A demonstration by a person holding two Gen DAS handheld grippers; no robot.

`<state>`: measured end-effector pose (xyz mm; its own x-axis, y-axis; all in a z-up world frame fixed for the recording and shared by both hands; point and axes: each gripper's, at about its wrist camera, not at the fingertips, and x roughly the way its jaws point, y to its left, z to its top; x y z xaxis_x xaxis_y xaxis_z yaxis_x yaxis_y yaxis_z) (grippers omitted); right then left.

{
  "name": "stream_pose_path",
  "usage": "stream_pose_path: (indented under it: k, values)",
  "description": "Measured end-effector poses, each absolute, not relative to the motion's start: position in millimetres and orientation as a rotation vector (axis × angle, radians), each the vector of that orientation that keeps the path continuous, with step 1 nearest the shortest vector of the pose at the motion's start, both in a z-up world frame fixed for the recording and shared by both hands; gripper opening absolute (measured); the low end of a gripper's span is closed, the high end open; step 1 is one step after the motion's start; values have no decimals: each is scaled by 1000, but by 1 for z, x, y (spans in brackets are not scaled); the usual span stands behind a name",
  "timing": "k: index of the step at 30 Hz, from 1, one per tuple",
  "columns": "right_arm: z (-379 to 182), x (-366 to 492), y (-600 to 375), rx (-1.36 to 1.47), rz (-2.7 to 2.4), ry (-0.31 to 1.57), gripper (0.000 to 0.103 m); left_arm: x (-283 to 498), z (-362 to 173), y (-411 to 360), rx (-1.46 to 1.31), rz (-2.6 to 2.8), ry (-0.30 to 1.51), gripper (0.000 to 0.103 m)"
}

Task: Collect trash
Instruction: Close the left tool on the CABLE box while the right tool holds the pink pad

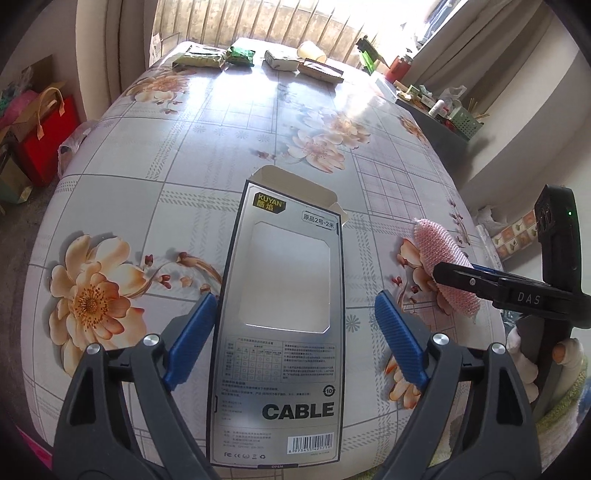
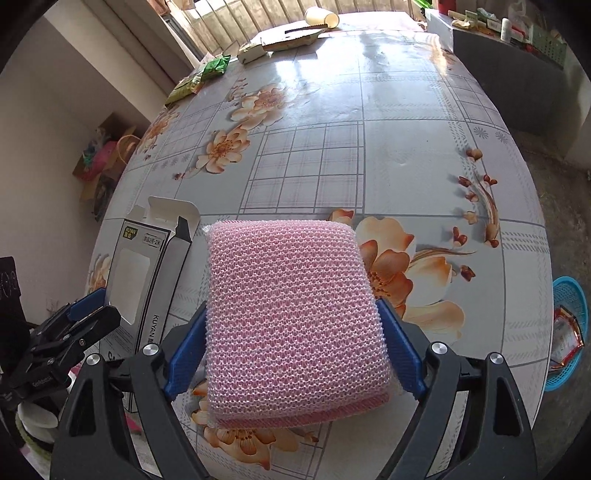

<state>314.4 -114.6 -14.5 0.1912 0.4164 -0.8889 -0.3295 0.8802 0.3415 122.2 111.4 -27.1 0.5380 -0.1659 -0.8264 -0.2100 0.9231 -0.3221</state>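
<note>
A grey, empty cable box point(image 1: 284, 295) with an open top flap lies flat on the flowered tablecloth point(image 1: 207, 147). My left gripper point(image 1: 295, 299) stands open astride it; the left pad is at the box's edge and the right pad is apart from it. To its right lies a pink mesh sponge point(image 2: 295, 317) near the table's edge. My right gripper point(image 2: 291, 310) straddles the sponge, its blue pads right at both sides with no visible squeeze. In the left wrist view, one black finger of the right gripper point(image 1: 454, 271) crosses over the sponge point(image 1: 436, 243).
At the table's far end lie green packets point(image 1: 240, 55), small cartons point(image 1: 280, 61) and a tipped paper cup point(image 2: 321, 16). A blue basket point(image 2: 569, 295) holding wrappers stands on the floor at the right. A red bag point(image 1: 44, 140) sits on the floor at the left, a cluttered dark side table point(image 2: 517, 74) at the far right.
</note>
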Motion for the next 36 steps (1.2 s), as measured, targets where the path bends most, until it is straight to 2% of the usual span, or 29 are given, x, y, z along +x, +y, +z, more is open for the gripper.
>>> stream_pose_path:
  k: [14,26,36]
  values:
    - [0,298,-111,22,470,1187,88,109,-20,115,-377,56,1017,87]
    - [-4,289,-90,-119,458,1194,88,123,-33,85,-212,109,1089,87]
    - [-22,298,-83,-167,432,1239,88,136,-46,95,-262,132,1133,87]
